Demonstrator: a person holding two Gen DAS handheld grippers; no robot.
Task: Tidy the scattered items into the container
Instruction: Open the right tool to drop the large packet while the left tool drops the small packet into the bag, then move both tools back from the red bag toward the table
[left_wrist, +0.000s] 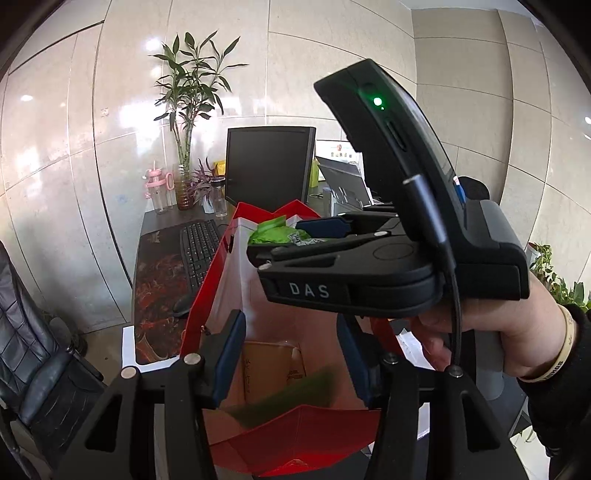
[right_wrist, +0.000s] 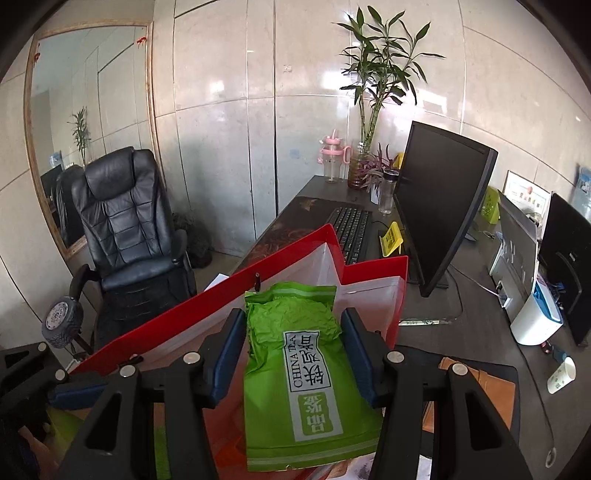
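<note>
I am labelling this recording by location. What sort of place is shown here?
Most likely an office. A black flat computer monitor and a black keyboard stand on a dark desk, and a black padded leather swivel chair stands beside it.

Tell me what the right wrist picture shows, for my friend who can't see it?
A green tea pouch sits between the right gripper jaws, held over an open red paper bag on an office desk. Behind are a dark monitor, keyboard, bamboo plant and black chair.
</note>
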